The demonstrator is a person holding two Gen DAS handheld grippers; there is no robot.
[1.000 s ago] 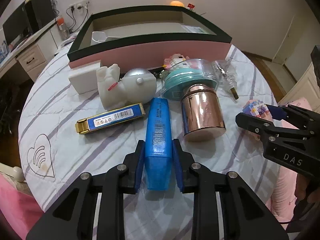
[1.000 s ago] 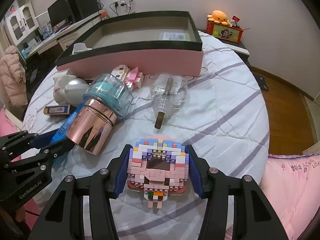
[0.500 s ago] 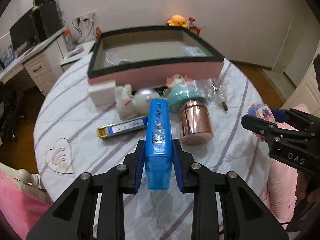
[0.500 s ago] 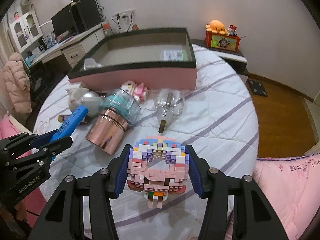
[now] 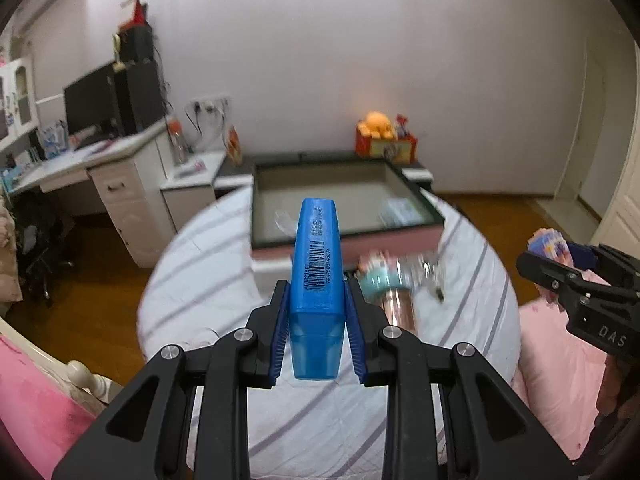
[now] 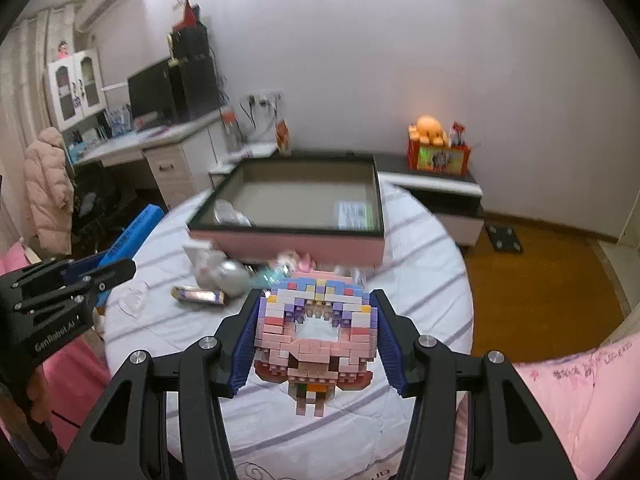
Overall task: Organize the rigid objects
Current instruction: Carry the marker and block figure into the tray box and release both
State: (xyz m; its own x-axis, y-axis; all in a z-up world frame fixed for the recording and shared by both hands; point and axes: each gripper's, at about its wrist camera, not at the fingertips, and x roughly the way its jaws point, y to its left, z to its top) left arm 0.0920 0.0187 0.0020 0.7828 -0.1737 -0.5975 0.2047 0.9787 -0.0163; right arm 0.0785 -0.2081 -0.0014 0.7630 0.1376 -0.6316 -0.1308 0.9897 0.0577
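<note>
Blue plastic case (image 5: 317, 280), barcode sticker up, pinched between the blue pads of the left gripper (image 5: 316, 336) and held in the air above the near part of the round table (image 5: 208, 264), far end pointing toward the open pink box (image 5: 344, 246). Same case seen at the left edge of the right wrist view (image 6: 132, 232), sticking up and away out of the left gripper (image 6: 86, 272).

Pastel brick-built figure (image 6: 316, 332), pink, white and purple with a hollow middle, clamped on both flanks by the right gripper (image 6: 316, 340), also off the table, near side. Same figure glimpsed at the right edge of the left view (image 5: 548, 244), in the right gripper (image 5: 568, 264).

Left lying on the striped white cloth, between the grippers and the box: white figurine with a silver ball (image 6: 222, 274), flat gold-ended box with blue label (image 6: 199, 295) just near of it, copper-coloured tin (image 5: 396, 308) with a teal-lidded clear jar (image 5: 380, 280) behind, a clear glass bottle (image 5: 424, 270), blurred.

Pink box at the far side of the table, dark rim, a clear scoop (image 6: 230, 214) in its left near corner and a label (image 6: 356, 216) on its floor at right.

Farther off: desk with a monitor (image 6: 150, 94) at left, orange plush (image 6: 430, 126) on a low cabinet at right, pink bedding (image 6: 560, 392) near right.
</note>
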